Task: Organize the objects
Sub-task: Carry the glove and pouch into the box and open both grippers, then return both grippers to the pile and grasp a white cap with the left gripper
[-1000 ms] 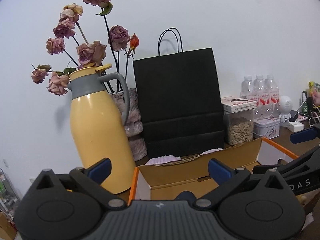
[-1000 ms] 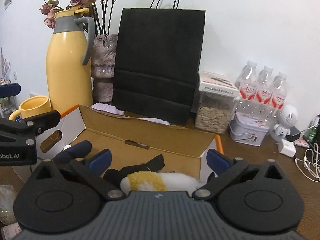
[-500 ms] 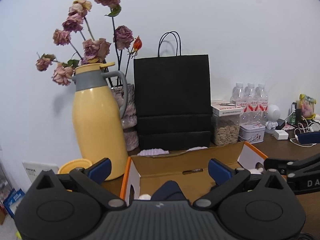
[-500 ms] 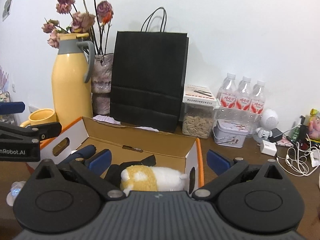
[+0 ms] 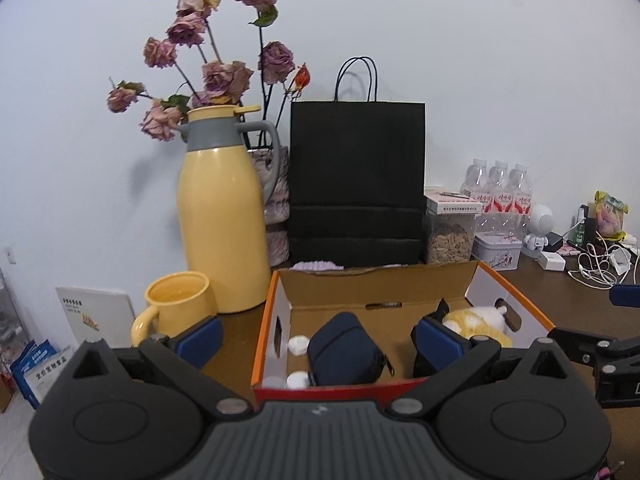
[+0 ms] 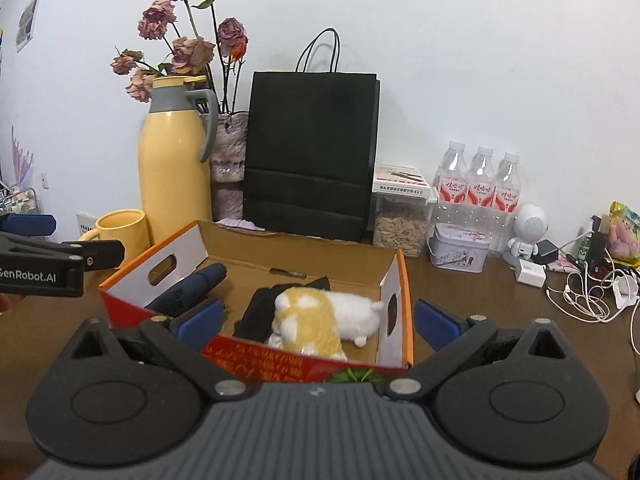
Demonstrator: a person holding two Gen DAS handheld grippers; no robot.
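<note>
Nearest, left gripper (image 5: 316,340) with jaws spread wide, nothing between them; right gripper (image 6: 318,320) likewise wide open and empty, poised just short of the near wall of the cardboard box (image 6: 394,280) on the tabletop (image 6: 480,304).

Inside the box, right end: plush toy (image 6: 320,316), orange and white, lying on its side over a black cloth (image 6: 260,308). Likely light, soft, squashy; best pinched across the body's middle, not by an ear or paw. Cloth limp, apt to drag along if caught.

Left end: dark blue zip pouch (image 5: 344,352), probably semi-firm; grip across its narrow sides, clear of the zip. Beside it, small white round pieces (image 5: 297,344), too small to identify, likely to roll.

Farther left, yellow mug (image 5: 180,308), then yellow thermos jug (image 5: 222,228); smooth, perhaps slippery, handles offering purchase. Behind, black paper bag (image 5: 356,180) and dried roses (image 5: 216,76), brittle.
</note>
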